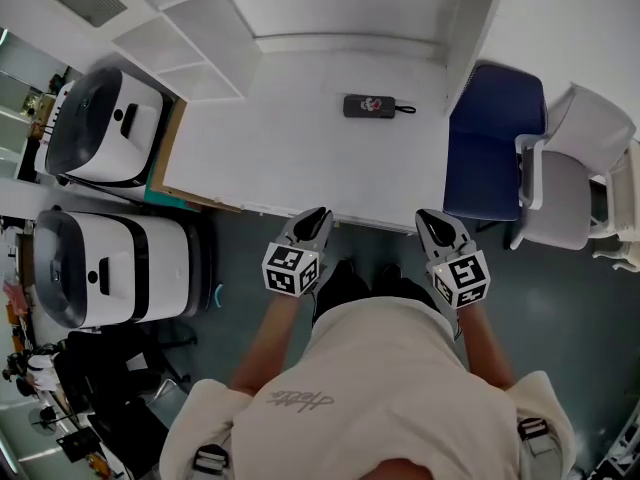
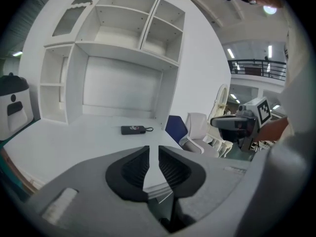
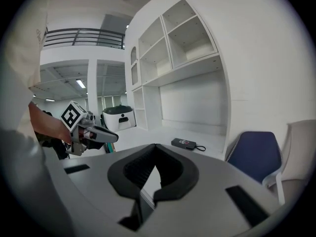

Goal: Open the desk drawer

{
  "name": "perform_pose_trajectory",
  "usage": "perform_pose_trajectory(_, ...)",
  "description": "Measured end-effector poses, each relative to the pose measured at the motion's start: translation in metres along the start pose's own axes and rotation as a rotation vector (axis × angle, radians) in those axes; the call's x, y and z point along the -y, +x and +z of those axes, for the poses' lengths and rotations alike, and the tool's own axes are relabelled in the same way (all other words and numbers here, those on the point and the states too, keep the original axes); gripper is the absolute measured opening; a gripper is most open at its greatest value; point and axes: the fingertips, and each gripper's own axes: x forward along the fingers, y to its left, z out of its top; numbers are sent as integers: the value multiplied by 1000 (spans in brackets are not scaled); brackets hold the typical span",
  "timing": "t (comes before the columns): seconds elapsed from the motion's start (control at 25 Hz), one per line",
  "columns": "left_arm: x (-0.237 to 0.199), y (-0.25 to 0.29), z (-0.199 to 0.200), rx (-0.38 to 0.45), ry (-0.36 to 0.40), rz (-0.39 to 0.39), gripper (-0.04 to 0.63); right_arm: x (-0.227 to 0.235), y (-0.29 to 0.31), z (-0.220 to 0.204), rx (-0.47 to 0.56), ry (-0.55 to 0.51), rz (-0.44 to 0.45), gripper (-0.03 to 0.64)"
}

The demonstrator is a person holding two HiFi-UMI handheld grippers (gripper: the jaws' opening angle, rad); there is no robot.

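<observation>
The white desk [image 1: 290,148] has a shelf unit at its back; no drawer front or handle shows in any view. Both grippers hover just off the desk's front edge, apart from it. My left gripper [image 1: 318,214] [image 2: 153,149] points at the edge, its tips a narrow gap apart with nothing between them. My right gripper [image 1: 428,216] [image 3: 155,146] sits further right with its tips touching, holding nothing. Each gripper shows in the other's view: the right gripper [image 2: 232,123] and the left gripper [image 3: 98,134].
A black power bank [image 1: 372,106] [image 2: 132,129] [image 3: 183,143] with a cord lies on the desk's far right part. A blue chair [image 1: 492,138] and a white chair [image 1: 580,168] stand to the right. Two white-and-black machines [image 1: 105,123] [image 1: 100,263] stand at the left.
</observation>
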Motion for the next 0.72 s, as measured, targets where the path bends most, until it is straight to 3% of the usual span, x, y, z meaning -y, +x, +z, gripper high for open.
perform_pose_trajectory(0.12,15,1,-21,-54,-11,-10,92,2,-14,-8,-12,18,1,2)
perform_pose_trajectory(0.32,12,13,-48,-110,-44,21,92,10,-16,-18,-25,5,19,2)
perform_pose_trajectory(0.52,-4,26,-101,-225,-133,35,92,7,-13,-28,-42,21,34,2)
perform_pose_trajectory(0.72,-23,46,-158,-342,-159,47,92,10,-5,-36,-63,22,26,2)
